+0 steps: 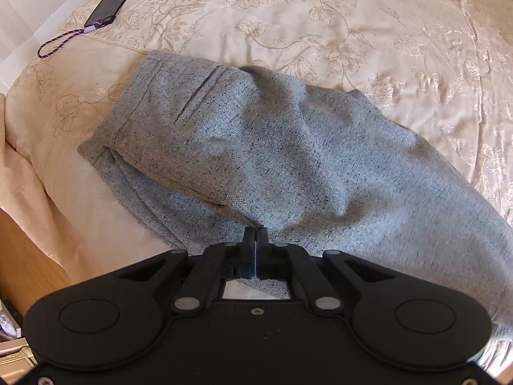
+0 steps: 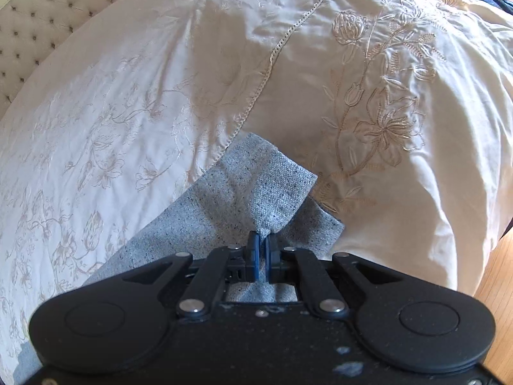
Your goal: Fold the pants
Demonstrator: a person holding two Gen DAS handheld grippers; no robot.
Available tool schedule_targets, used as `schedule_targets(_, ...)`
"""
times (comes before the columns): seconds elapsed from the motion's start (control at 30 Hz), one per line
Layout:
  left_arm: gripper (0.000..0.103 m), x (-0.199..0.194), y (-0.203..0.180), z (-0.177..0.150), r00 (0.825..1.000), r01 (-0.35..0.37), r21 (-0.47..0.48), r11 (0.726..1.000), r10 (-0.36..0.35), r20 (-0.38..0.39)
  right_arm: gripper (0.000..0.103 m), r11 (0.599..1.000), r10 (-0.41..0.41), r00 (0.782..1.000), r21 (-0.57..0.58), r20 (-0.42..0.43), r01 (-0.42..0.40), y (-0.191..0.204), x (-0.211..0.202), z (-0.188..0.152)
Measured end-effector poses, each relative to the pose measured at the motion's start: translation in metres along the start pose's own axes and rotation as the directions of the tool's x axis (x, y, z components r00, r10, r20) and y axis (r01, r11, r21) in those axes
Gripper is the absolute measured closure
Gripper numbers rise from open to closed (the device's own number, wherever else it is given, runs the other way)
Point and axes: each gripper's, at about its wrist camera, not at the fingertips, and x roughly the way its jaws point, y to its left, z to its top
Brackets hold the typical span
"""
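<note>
On the bed, over the embroidered cream bedspread, the grey flecked pants lie with the waistband end towards the smartphone. My left claw is clenched on a pinch of cloth at the near edge of the seat region; my right claw is clenched on a fold near the leg hems. Holding both ends lets me carry the length over in one fold, I judge. Fabric: coarse weave, dark specks, slit pocket visible, one layer lying over another, some slack wrinkles.
</note>
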Motion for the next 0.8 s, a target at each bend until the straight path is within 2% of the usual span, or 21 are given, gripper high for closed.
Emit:
schedule_targets(0.17,0.102,-0.002,0.007,-0.001,1.000,0.009,-0.017,1.000,-0.009,-0.001,0.099,0.998,-0.056,0.998,-0.002,-0.002,0.056,-0.016,-0.010,-0.006)
schedule_targets(0.3,0.102,0.016,0.003,-0.008,0.999,-0.030,0.021,0.999,0.031,-0.040,0.099,0.994,-0.105,0.991,-0.039,-0.082,0.102,-0.015,0.021,-0.017)
schedule_targets(0.37,0.102,0.021,0.001,-0.012,0.998,-0.049,0.039,0.998,0.051,-0.046,0.098,0.991,-0.120,0.989,-0.064,-0.086,0.115,-0.015,0.030,-0.020)
schedule_targets(0.47,0.102,0.027,-0.004,-0.015,0.991,-0.080,0.092,0.993,0.089,-0.095,0.089,0.982,-0.168,0.979,-0.105,-0.118,0.156,-0.015,0.037,-0.022)
schedule_targets(0.53,0.102,0.022,-0.002,-0.016,0.991,-0.071,0.085,0.994,0.080,-0.106,0.080,0.977,-0.195,0.974,-0.111,-0.113,0.183,-0.015,0.030,-0.023)
schedule_targets(0.6,0.100,0.008,0.001,-0.018,0.994,-0.059,0.084,0.995,0.066,-0.089,0.080,0.974,-0.208,0.975,-0.107,-0.077,0.200,-0.012,0.015,-0.022)
schedule_targets(0.67,0.093,-0.007,0.001,-0.017,0.996,-0.080,0.095,0.992,0.084,-0.041,0.079,0.973,-0.209,0.978,-0.108,-0.027,0.205,-0.005,-0.002,-0.021)
schedule_targets(0.8,0.090,-0.021,0.000,0.001,0.994,-0.101,0.113,0.988,0.096,0.046,0.079,0.970,-0.091,0.996,-0.223,0.020,0.093,0.036,-0.022,-0.022)
